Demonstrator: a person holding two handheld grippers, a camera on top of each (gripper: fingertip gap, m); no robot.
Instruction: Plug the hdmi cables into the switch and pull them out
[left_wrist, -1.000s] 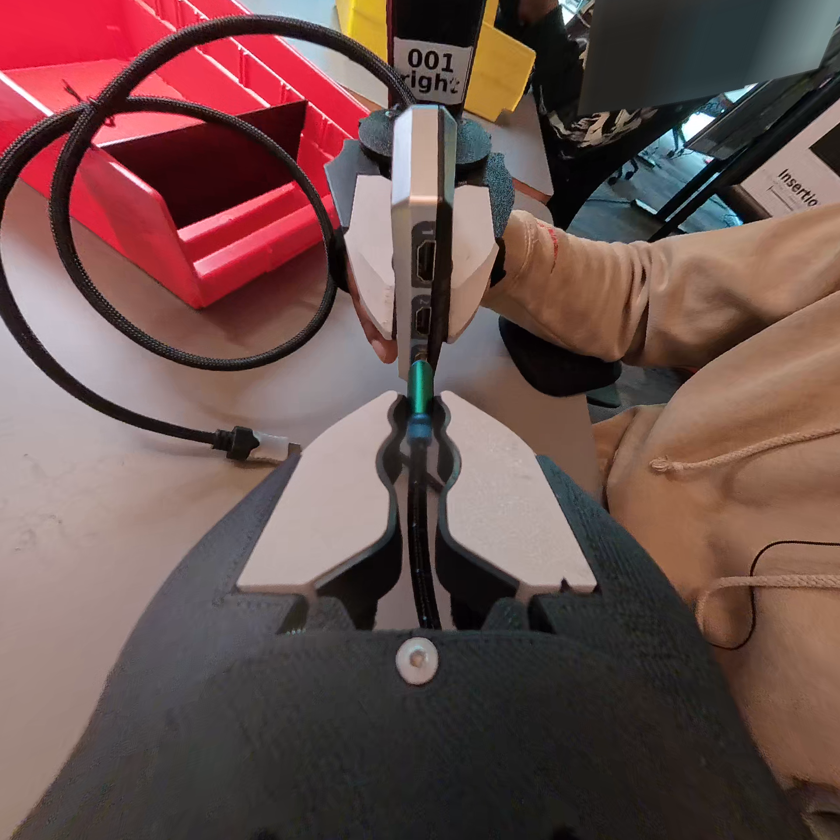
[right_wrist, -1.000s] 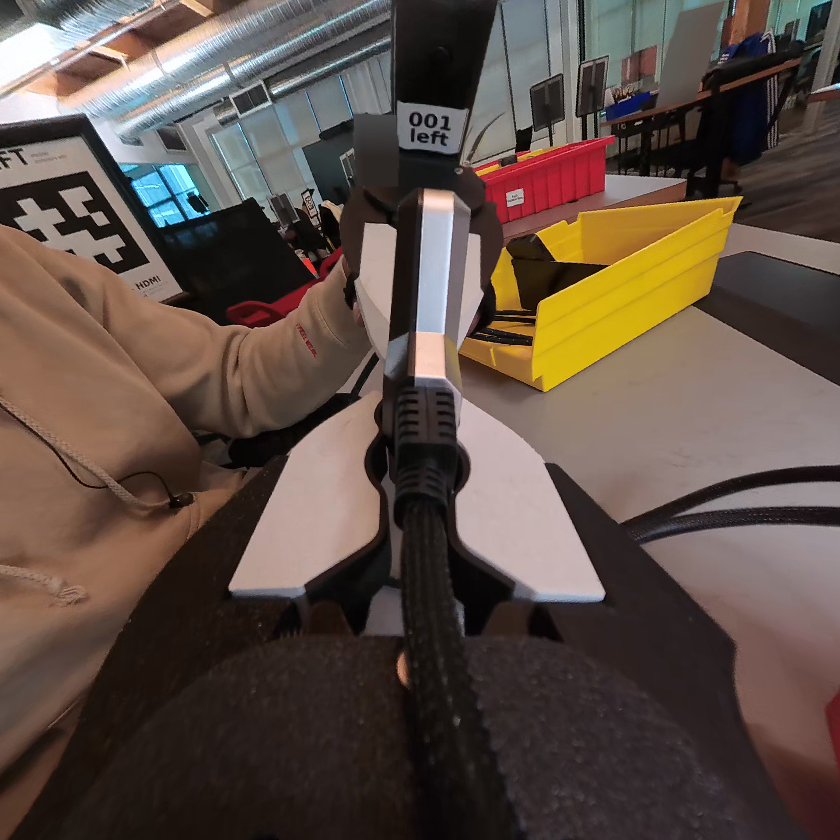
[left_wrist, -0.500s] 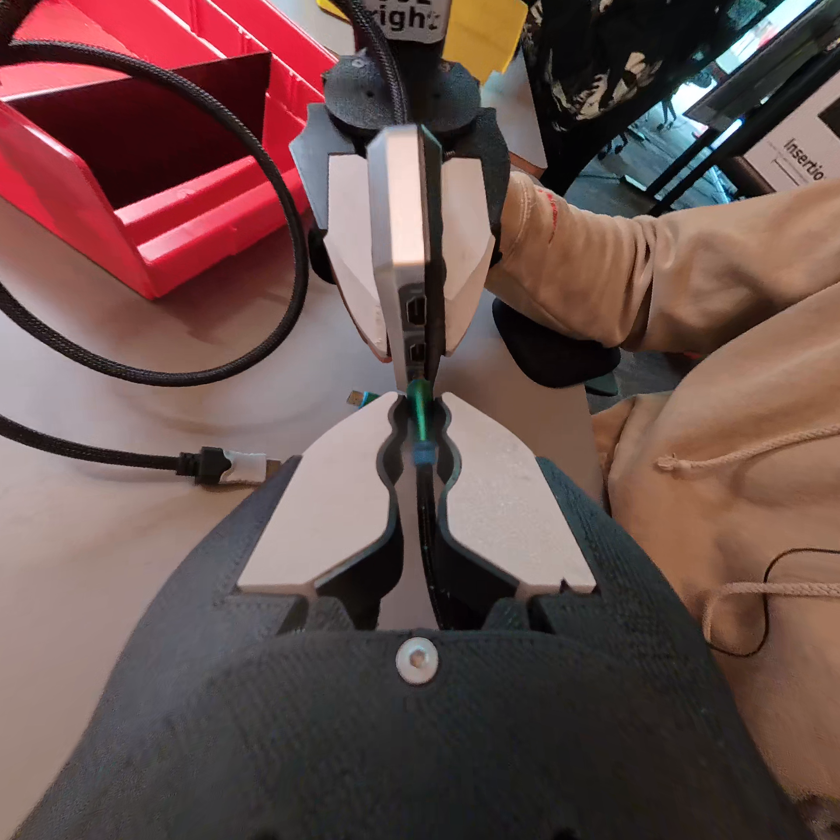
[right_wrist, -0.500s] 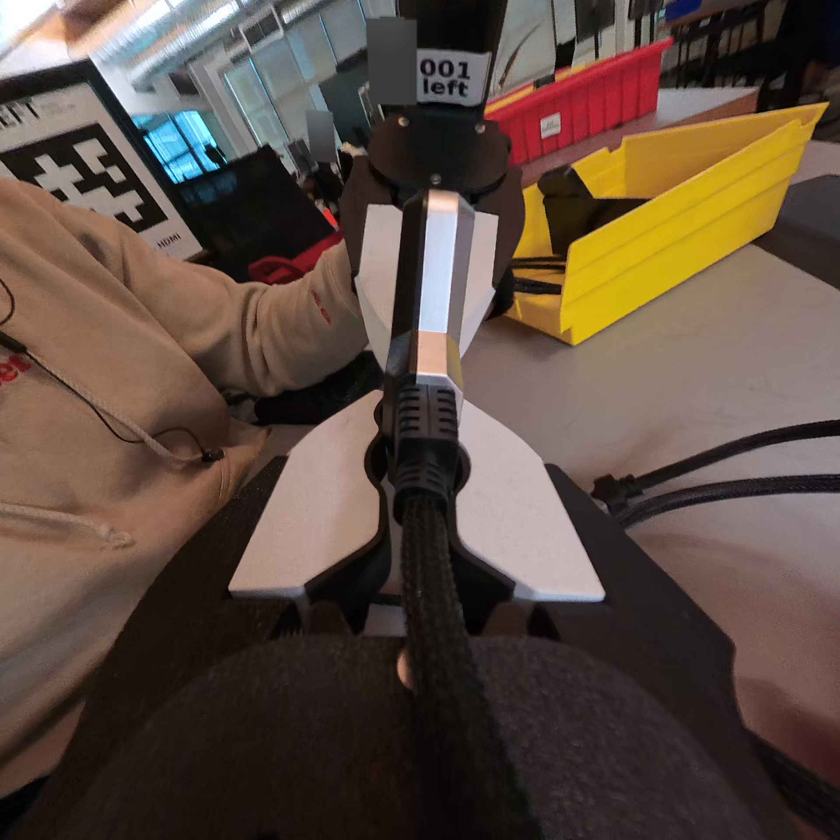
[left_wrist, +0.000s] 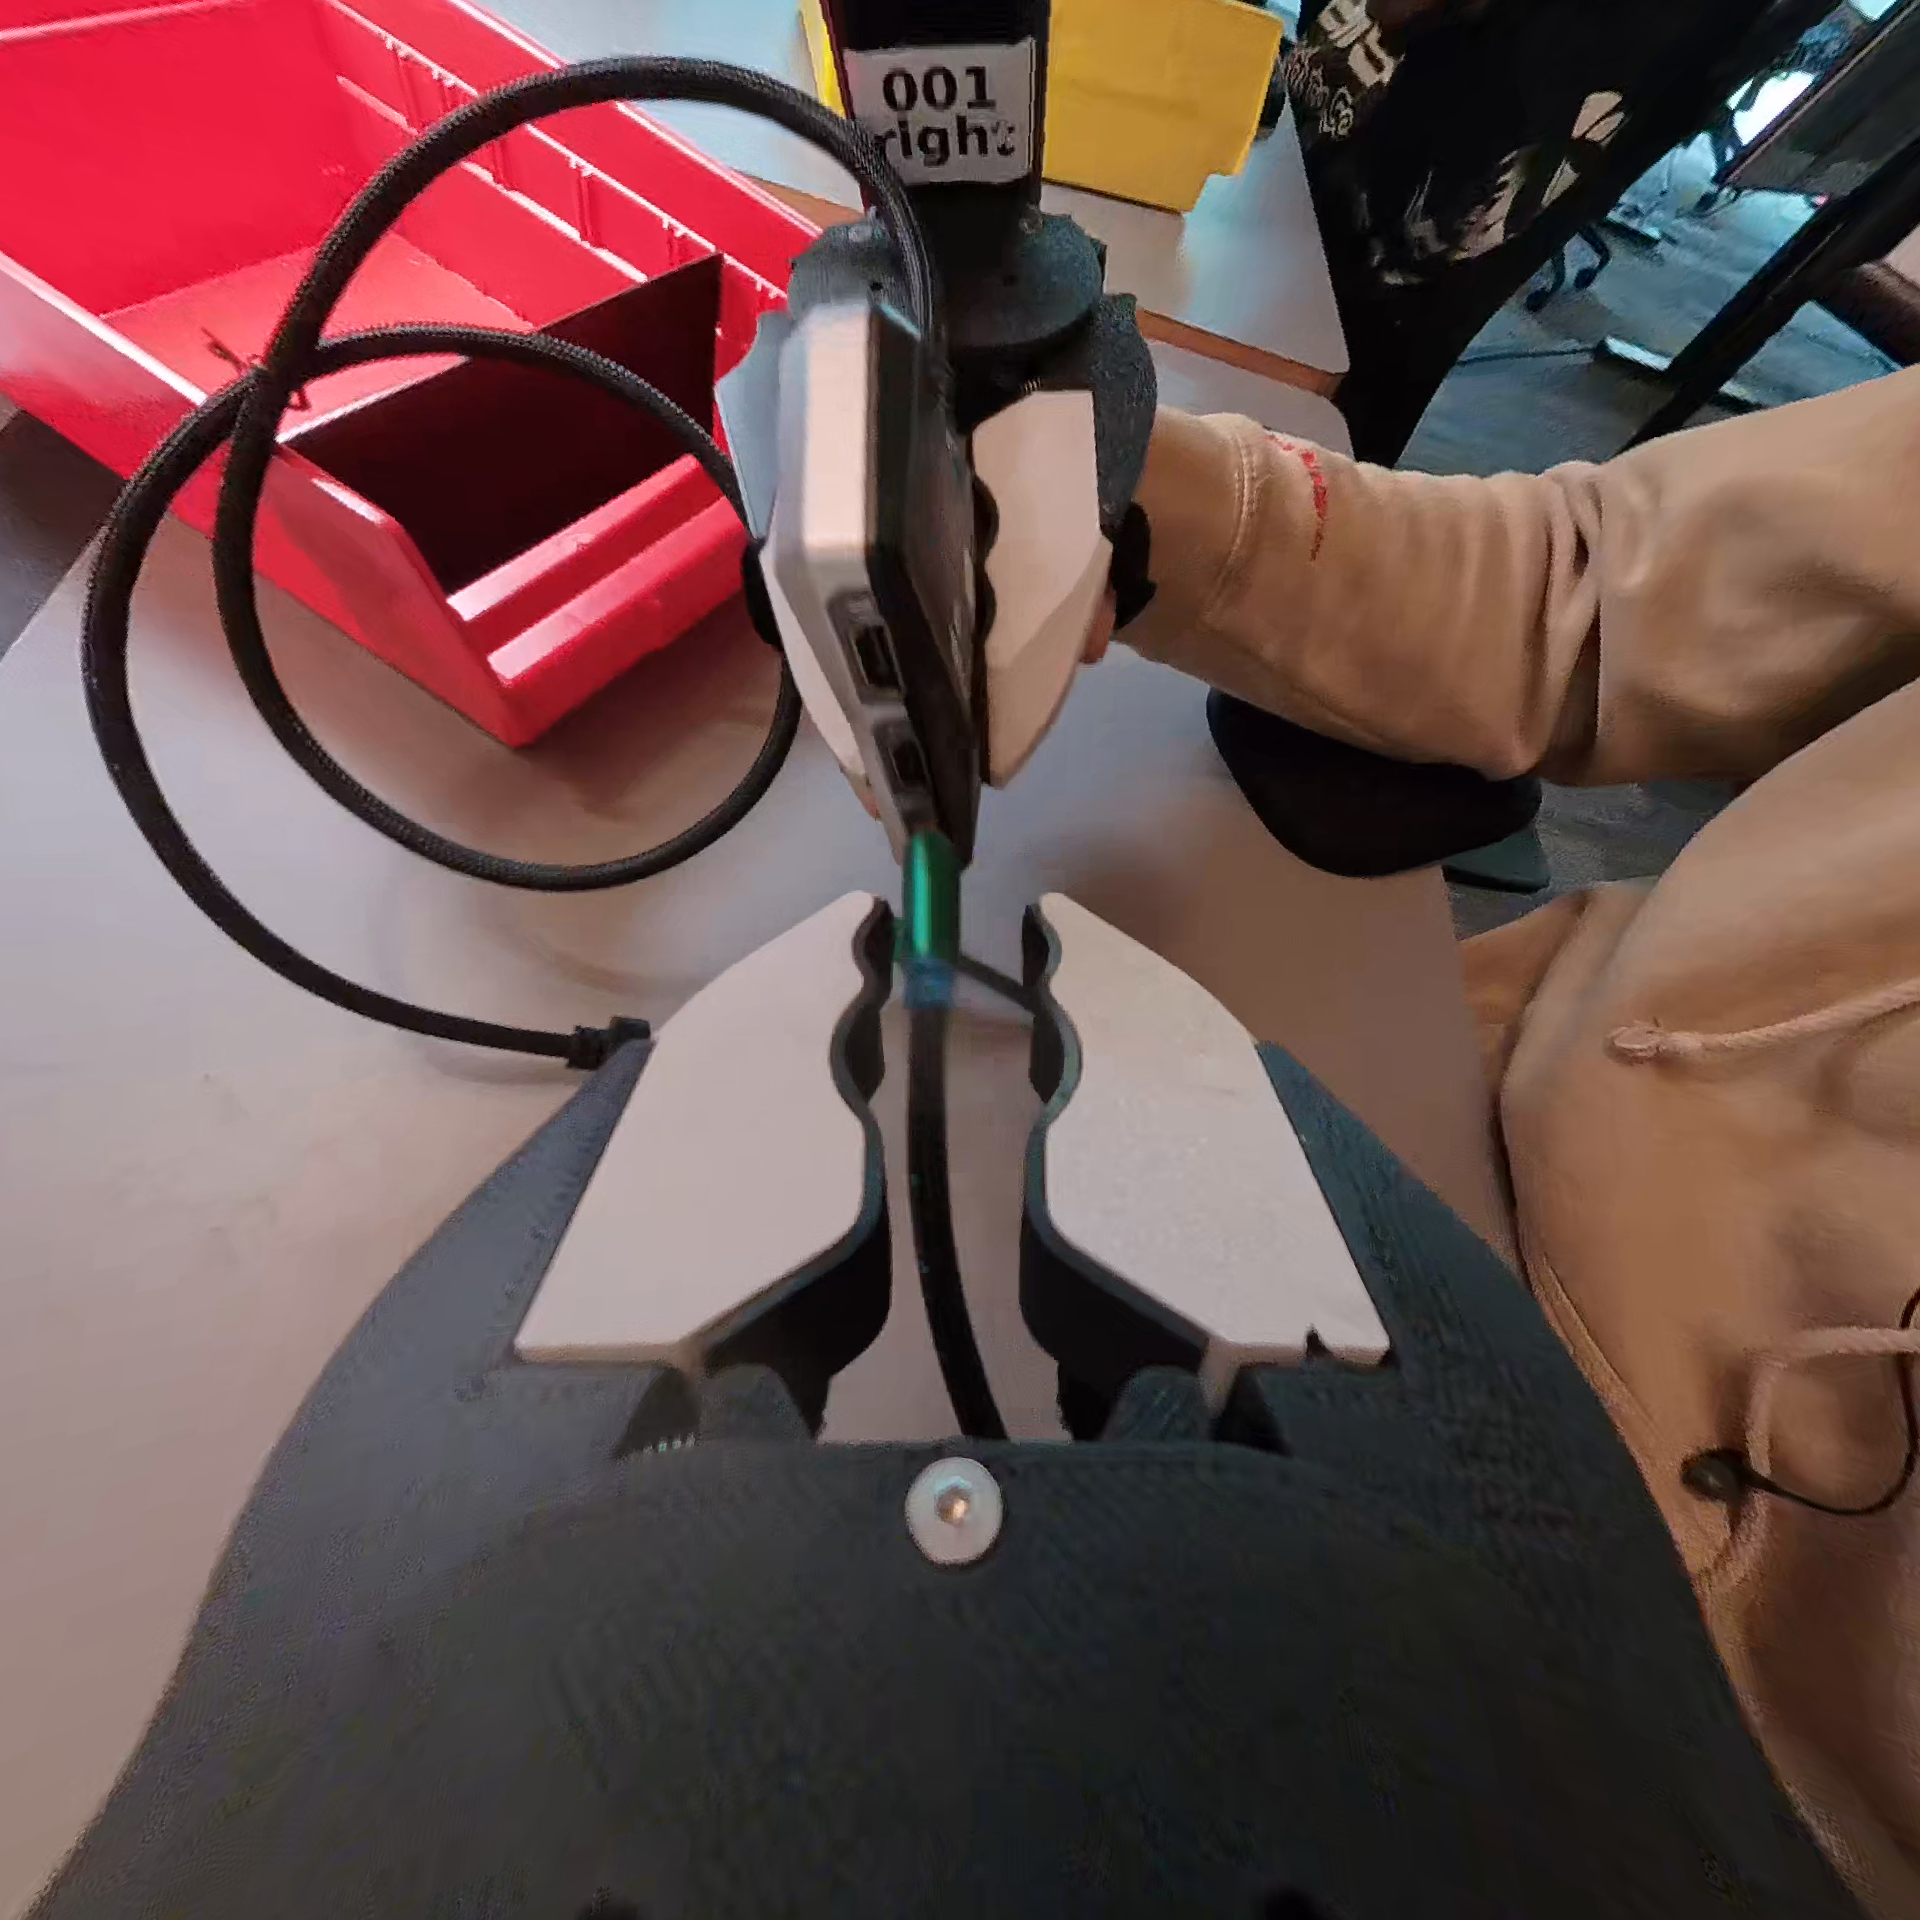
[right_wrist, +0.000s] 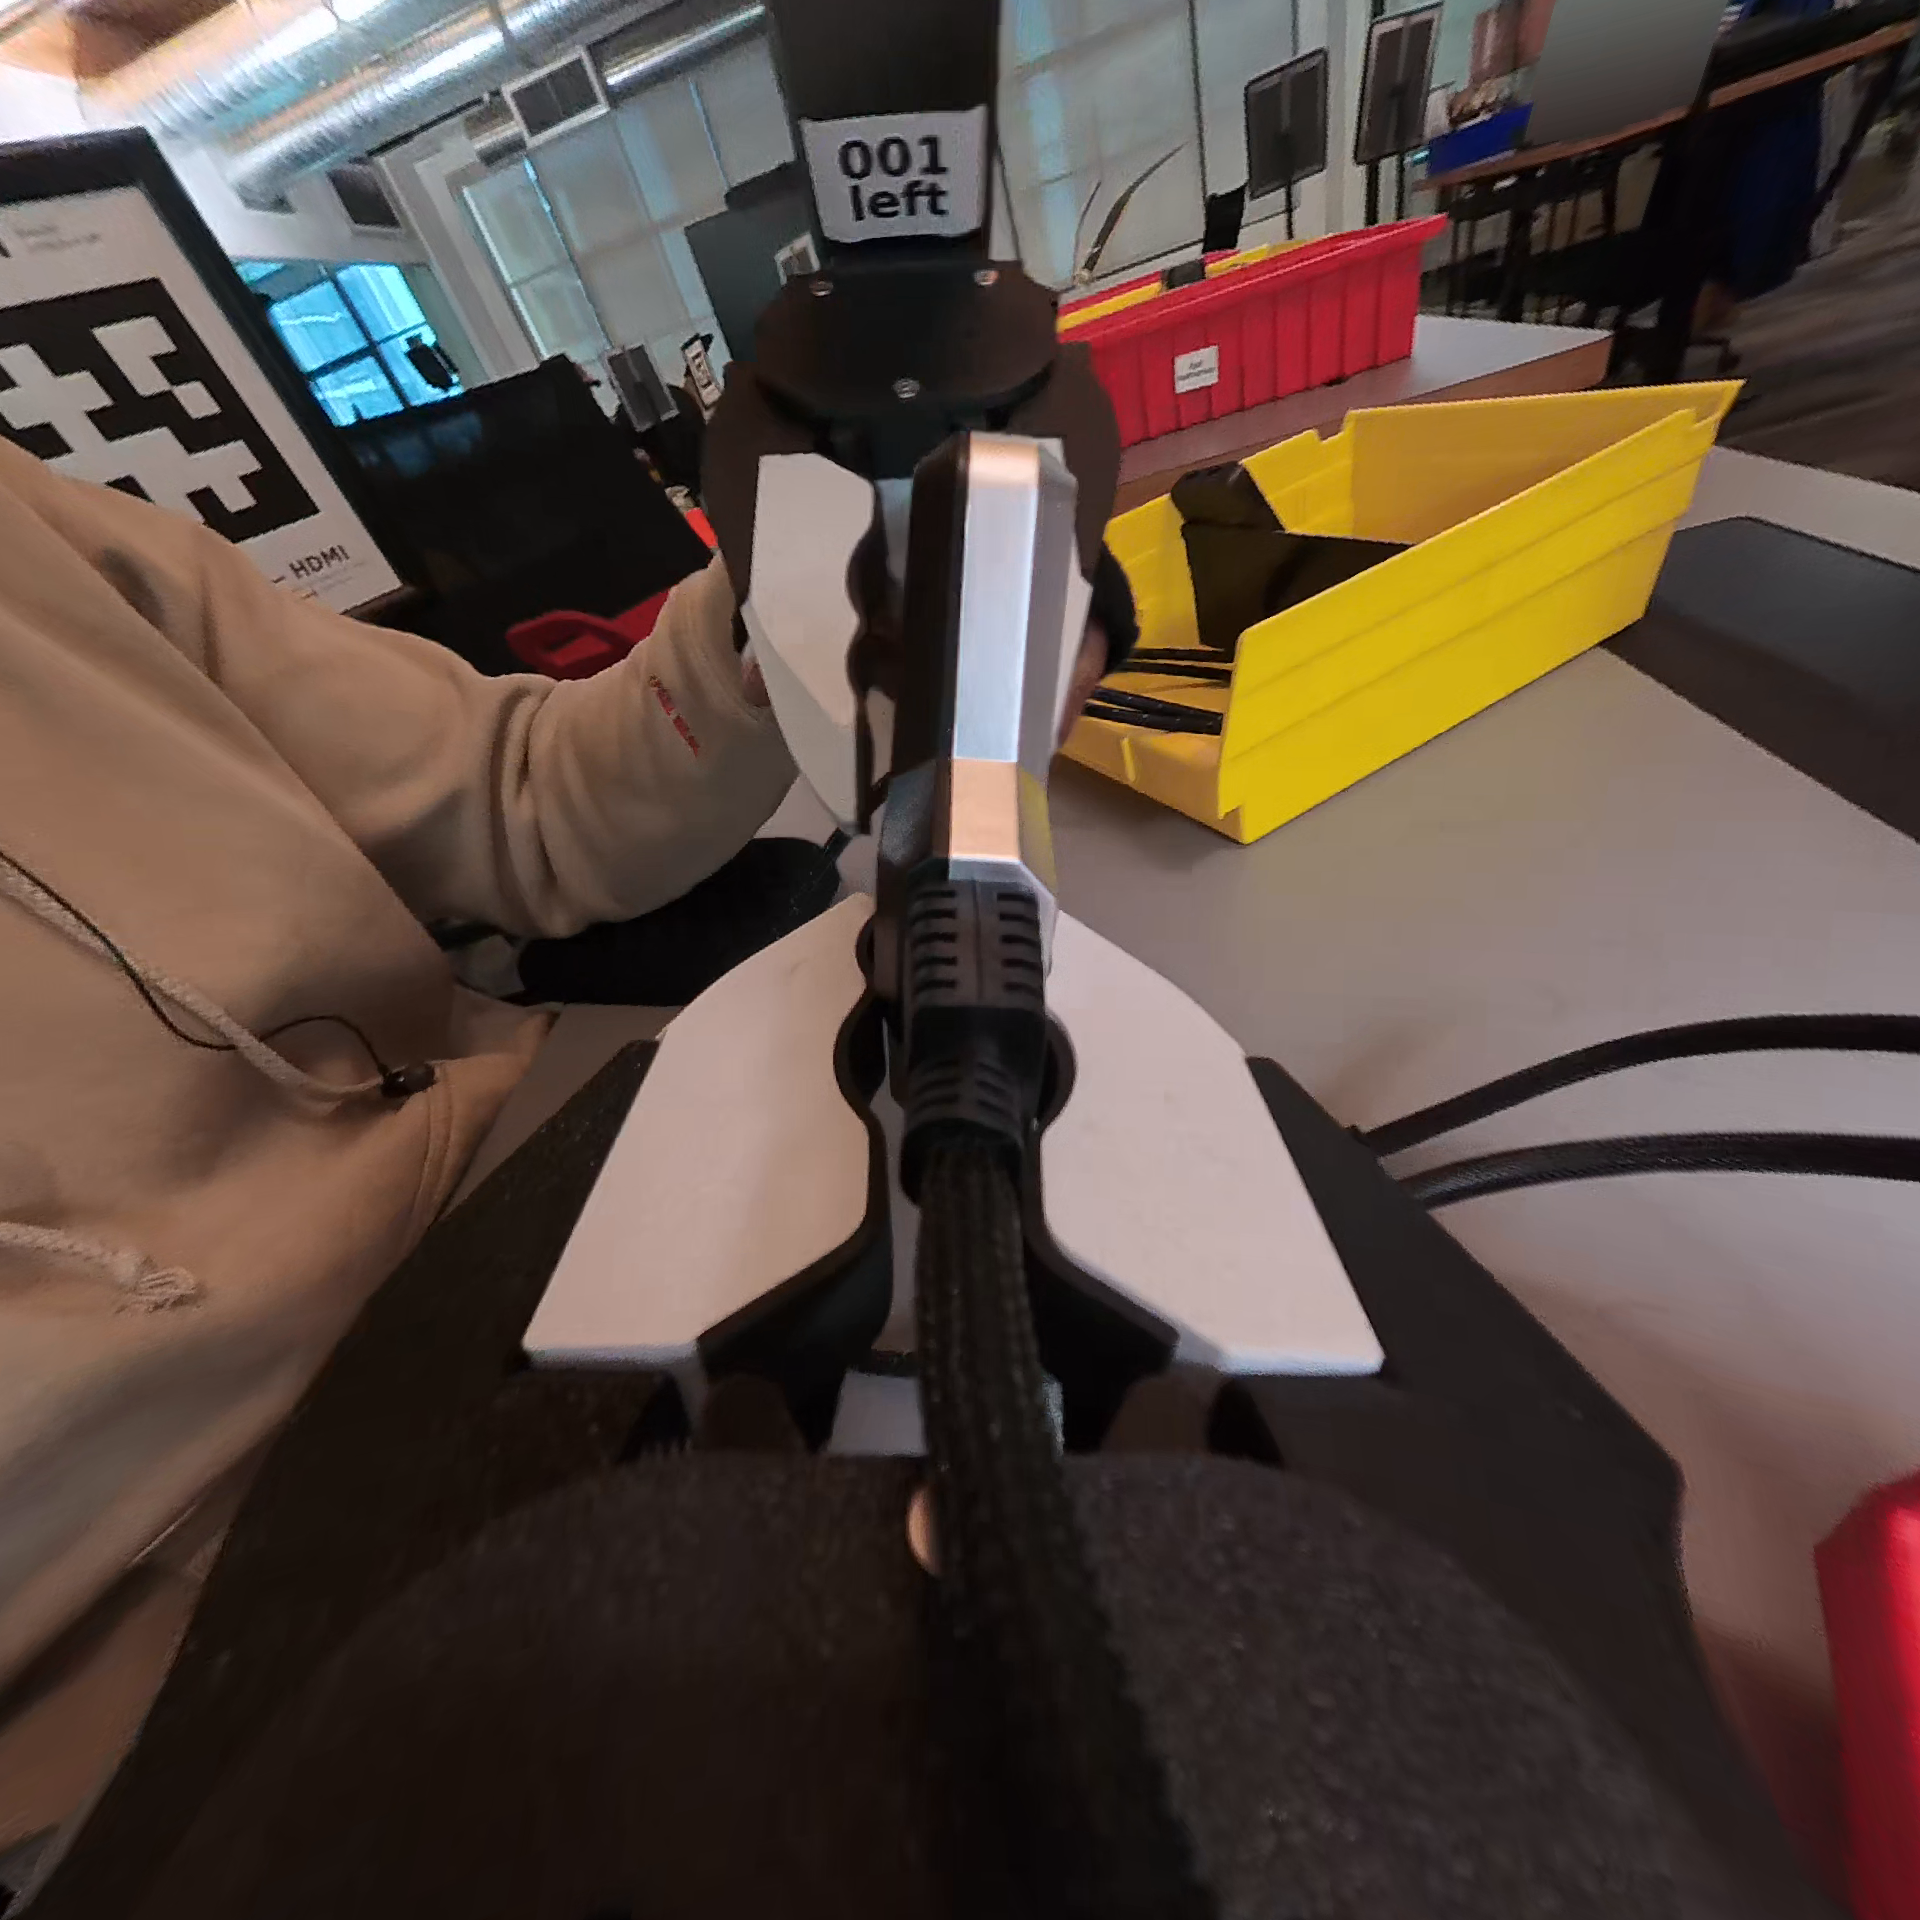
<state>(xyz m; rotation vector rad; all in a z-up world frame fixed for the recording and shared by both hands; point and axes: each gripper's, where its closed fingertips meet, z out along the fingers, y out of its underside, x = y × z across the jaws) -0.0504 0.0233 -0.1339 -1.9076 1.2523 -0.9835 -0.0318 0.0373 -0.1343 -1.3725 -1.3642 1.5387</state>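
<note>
Switch: a slim silver and black box (left_wrist: 871, 582), held up above the table between the two grippers, its port edge turned toward the left gripper; in the right wrist view its narrow silver edge (right_wrist: 992, 665) faces the camera.
Green plug: a small green connector (left_wrist: 928, 902) meets the lowest port of the switch; its thin black cable (left_wrist: 940, 1226) runs back between the left gripper's fingers.
Thick cable: a braided black cable with a ribbed black plug (right_wrist: 971, 997) enters the switch's near end in the right wrist view.
Left gripper: (left_wrist: 956, 935) jaws parted, a clear gap on both sides of the thin cable; nothing clamped.
Right gripper: (right_wrist: 961, 961) jaws closed on the switch where the ribbed plug joins it; seen from the left wrist view (left_wrist: 935, 758) its white fingers flank the switch.
Loose cable: a braided black cable (left_wrist: 156, 831) loops over the table and the red bin.
Red bin: (left_wrist: 436, 540) on the table, left of the switch in the left wrist view.
Yellow bin: (right_wrist: 1455, 613) on the table beyond the switch, dark items inside.
Table: grey-beige top (left_wrist: 260, 1195).
Person: beige sleeve (left_wrist: 1507, 623) reaching to the right gripper.
</note>
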